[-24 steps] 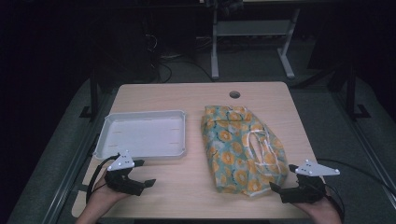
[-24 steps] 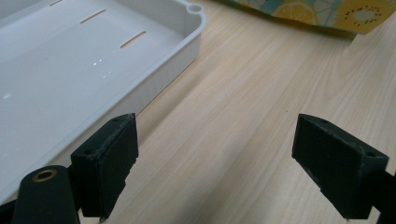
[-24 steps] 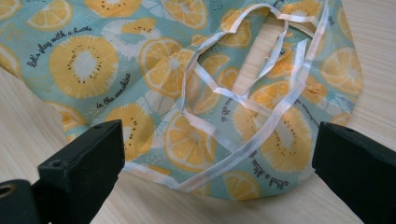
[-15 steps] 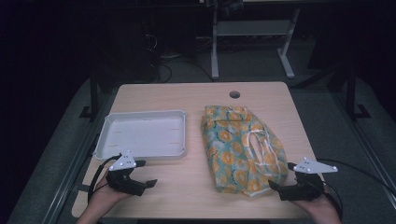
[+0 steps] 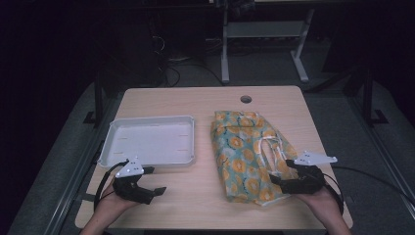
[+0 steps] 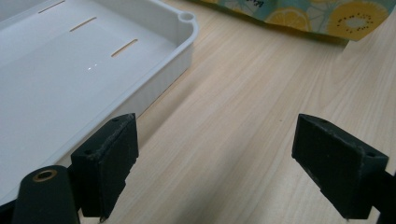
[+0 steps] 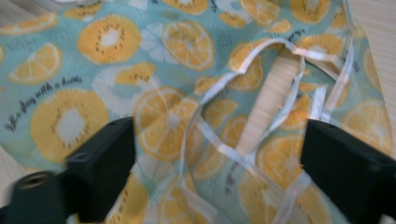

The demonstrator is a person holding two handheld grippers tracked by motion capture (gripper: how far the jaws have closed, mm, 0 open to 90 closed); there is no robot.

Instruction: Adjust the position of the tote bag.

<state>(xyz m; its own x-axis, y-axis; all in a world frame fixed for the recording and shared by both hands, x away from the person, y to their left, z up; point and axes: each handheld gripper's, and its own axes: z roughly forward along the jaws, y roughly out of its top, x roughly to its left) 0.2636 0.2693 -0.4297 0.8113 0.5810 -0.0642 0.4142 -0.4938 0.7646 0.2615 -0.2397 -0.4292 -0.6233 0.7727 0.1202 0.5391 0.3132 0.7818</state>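
Fruit-print cloth bag (image 5: 249,154) lies flat on the table's (image 5: 195,200) right half, beside the white tray (image 5: 149,142). Right gripper (image 5: 281,180) at its near edge, jaws spread, gripping nothing. Left gripper (image 5: 155,192) open over bare wood.

One table (image 5: 205,196) carries one white tray (image 5: 147,139) at nine o'clock and one fruit-print cloth bag (image 5: 242,147) at three o'clock. Two claws are present: the left claw (image 5: 159,191) and the right claw (image 5: 275,180).
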